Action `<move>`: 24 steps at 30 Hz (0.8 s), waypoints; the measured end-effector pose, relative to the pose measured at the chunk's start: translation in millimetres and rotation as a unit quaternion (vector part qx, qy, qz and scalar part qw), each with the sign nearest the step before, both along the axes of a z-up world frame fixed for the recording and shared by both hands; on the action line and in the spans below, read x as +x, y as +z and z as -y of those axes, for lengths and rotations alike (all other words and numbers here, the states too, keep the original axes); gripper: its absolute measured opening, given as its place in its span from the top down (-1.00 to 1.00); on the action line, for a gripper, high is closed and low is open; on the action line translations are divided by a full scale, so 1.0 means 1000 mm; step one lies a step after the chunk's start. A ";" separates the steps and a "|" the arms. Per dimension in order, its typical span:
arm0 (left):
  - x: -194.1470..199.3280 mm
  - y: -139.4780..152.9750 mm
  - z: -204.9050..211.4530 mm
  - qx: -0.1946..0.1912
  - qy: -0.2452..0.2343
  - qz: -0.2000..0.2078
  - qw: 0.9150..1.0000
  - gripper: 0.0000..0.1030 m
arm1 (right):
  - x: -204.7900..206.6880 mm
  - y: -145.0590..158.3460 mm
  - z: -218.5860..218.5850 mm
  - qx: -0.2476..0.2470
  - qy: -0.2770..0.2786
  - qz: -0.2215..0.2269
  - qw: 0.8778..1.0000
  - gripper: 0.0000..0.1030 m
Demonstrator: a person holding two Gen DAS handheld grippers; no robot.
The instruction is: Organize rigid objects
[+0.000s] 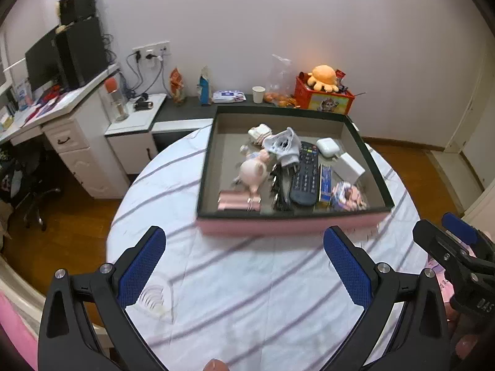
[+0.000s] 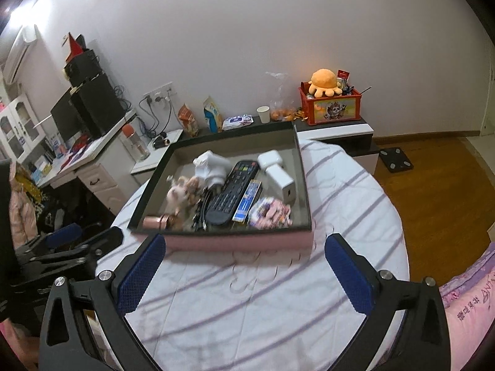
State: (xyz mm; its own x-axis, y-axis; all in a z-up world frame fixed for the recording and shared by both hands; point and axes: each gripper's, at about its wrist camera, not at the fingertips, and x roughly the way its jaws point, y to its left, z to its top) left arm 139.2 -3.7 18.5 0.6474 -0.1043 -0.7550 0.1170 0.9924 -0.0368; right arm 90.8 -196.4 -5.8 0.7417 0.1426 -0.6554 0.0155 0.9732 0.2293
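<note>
**Two Spread Tools, One Full Box**

Both tools, the left tool (image 1: 244, 262) and right tool (image 2: 244, 266), stand released with nothing between the pads, short of the pink-sided box (image 1: 290, 227) on the round surface (image 1: 235, 303). Inside it lie a remote control (image 1: 304, 179), a white charger (image 1: 351, 167), a pink figurine (image 1: 253, 171) and more. My judgement: single out one item, approach from above, and avoid neighbours. Motion blur smears the small pieces near the front wall; the dark tangle beside the remote is unreadable.

Left gripper (image 1: 244, 266) and right gripper (image 2: 244, 270): black angular plastic frames, each finger faced with a blue textured pad (image 1: 140, 269), pivots fastened by round silver screws (image 1: 106, 268).
</note>
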 end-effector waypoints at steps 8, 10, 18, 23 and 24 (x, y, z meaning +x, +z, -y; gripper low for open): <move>-0.056 0.006 -0.010 -0.007 0.016 0.021 1.000 -1.00 | -0.046 0.004 -0.010 -0.022 0.004 0.004 1.000 -1.00; -0.072 0.010 -0.010 -0.006 0.017 0.032 0.999 -1.00 | -0.057 0.006 -0.011 -0.027 0.003 0.009 1.000 -1.00; -0.133 0.015 -0.009 0.001 0.017 0.071 0.997 -1.00 | -0.111 0.006 -0.026 -0.056 0.006 0.025 0.998 -1.00; -0.163 0.022 -0.012 0.003 0.023 0.093 0.995 -1.00 | -0.143 0.007 -0.035 -0.065 0.003 0.045 0.997 -1.00; -0.166 0.023 -0.013 0.002 0.023 0.095 0.995 -1.00 | -0.148 0.008 -0.036 -0.066 0.002 0.049 0.997 -1.00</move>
